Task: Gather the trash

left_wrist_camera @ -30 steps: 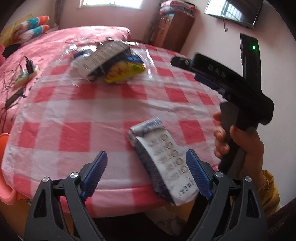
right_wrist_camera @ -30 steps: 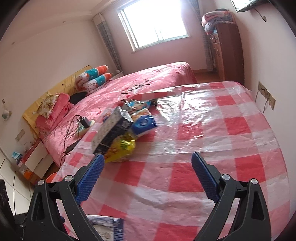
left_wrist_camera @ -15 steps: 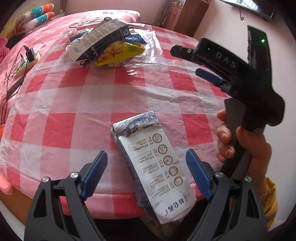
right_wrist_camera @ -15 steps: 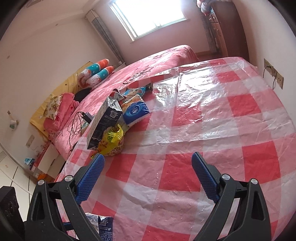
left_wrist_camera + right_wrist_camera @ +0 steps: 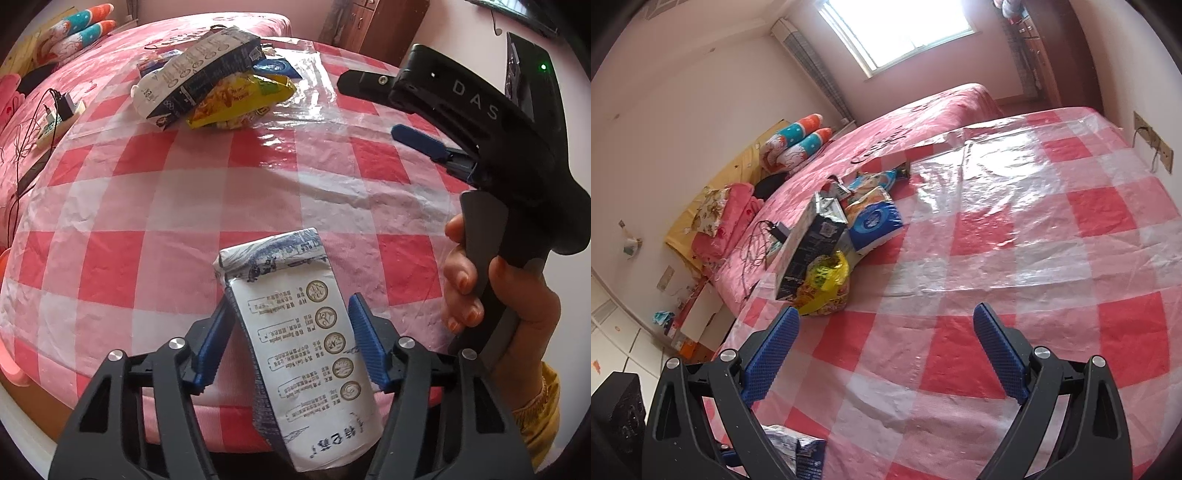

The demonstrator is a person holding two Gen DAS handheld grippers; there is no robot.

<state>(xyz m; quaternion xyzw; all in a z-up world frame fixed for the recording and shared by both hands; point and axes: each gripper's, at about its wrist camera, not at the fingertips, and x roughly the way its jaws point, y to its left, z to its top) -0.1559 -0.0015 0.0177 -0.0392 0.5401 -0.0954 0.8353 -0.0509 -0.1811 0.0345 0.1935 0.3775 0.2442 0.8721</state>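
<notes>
So the left tool [image 5: 288, 332] is angled steeply down at the near edge of the table [image 5: 184, 206], and its jaws are closing around a white milk carton [image 5: 314, 350] that sits low and centre in the left wrist view. The left blue pad looks like it's on the carton's side, the right one is just beside it, can't say it's pressing yet. The carton lies flat with its bottom end hanging past the table's rim toward the camera. The right tool [image 5: 886, 354] is held by a hand [image 5: 495, 295] at the right side of that frame, tilted gently down over the checkered cloth, jaws wide apart with nothing in them. Loads of bare table in the middle. The rest of the trash, a dark carton [image 5: 809, 247], a yellow snack bag [image 5: 827, 288] and a blue tissue pack [image 5: 875, 221], is piled at the far left edge, right next to the pink bed [image 5: 923, 118].
</notes>
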